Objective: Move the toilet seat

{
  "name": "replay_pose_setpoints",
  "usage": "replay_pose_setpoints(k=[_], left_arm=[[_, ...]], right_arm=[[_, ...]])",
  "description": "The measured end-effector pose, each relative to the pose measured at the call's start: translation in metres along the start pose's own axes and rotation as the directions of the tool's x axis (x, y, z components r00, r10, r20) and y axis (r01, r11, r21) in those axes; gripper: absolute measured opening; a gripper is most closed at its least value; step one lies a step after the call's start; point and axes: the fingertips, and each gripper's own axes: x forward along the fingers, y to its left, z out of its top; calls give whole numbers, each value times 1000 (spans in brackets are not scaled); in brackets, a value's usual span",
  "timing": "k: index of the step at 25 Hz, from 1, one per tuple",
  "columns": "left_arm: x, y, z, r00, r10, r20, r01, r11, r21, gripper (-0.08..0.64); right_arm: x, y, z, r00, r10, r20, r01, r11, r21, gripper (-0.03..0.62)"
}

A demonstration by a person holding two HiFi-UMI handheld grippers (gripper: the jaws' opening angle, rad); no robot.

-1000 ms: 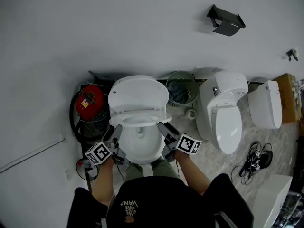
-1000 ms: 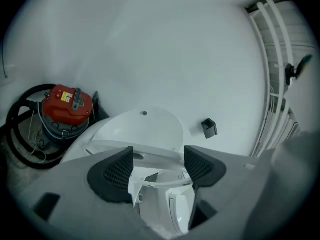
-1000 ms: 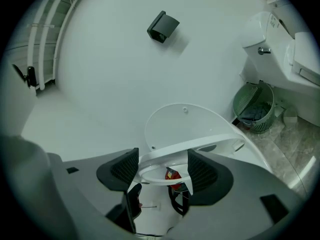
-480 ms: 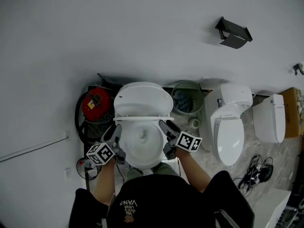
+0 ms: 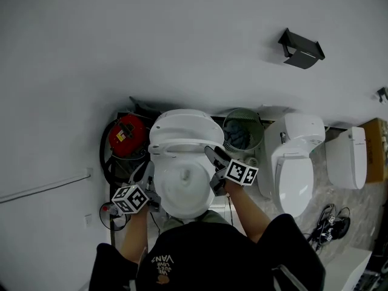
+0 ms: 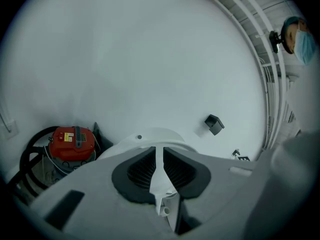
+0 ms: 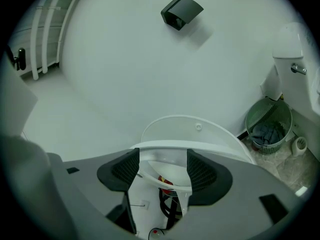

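A white toilet (image 5: pixel 182 199) stands against the wall, its lid (image 5: pixel 182 121) upright. The toilet seat (image 5: pixel 180 145) is tilted up close to the lid. My right gripper (image 5: pixel 212 154) is at the seat's right edge. In the right gripper view the gripper (image 7: pixel 162 156) is wide open and closing slightly, with the seat's rim (image 7: pixel 165 146) crossing between the jaws. My left gripper (image 5: pixel 147 171) is beside the bowl's left rim. In the left gripper view the gripper (image 6: pixel 157 156) is closing, with only a thin slit left. I see nothing gripped in it.
A red canister with a black hose (image 5: pixel 124 135) stands left of the toilet, and a green mesh bin (image 5: pixel 242 132) stands right of it. Further right are a second toilet (image 5: pixel 294 162) and another white unit (image 5: pixel 348 156). Cables (image 5: pixel 330 217) lie on the floor. A black holder (image 5: pixel 301 48) hangs on the wall.
The seat has swung up from a low tilt to near the lid. My right gripper rose with it. My left gripper stayed beside the bowl.
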Motion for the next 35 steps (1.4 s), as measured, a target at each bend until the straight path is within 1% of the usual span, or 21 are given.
replay_pose_setpoints(k=[8, 12, 17, 21, 25, 29, 35], left_arm=[[-4, -4, 6, 1000, 24, 4, -24, 999, 48, 2], [-5, -8, 11, 1000, 28, -3, -28, 996, 82, 0], [-8, -9, 15, 1000, 29, -10, -28, 994, 104, 0], [-9, -9, 17, 999, 37, -25, -33, 989, 145, 0], [-9, -12, 18, 999, 35, -27, -31, 989, 148, 0], [-8, -15, 22, 999, 31, -24, -27, 989, 143, 0], [-7, -23, 30, 1000, 4, -18, -1, 987, 159, 0]], right_arm=[[23, -9, 15, 999, -22, -26, 21, 999, -24, 288], [31, -11, 18, 999, -31, -31, 30, 999, -30, 287], [39, -13, 23, 998, -38, -42, 36, 998, -54, 288], [47, -14, 27, 998, -44, -47, 40, 997, -68, 290], [50, -17, 32, 997, -58, -51, 54, 995, -82, 293], [49, -24, 40, 996, -87, -31, 84, 992, -90, 301], [30, -23, 57, 993, -111, 31, 113, 989, -94, 301]])
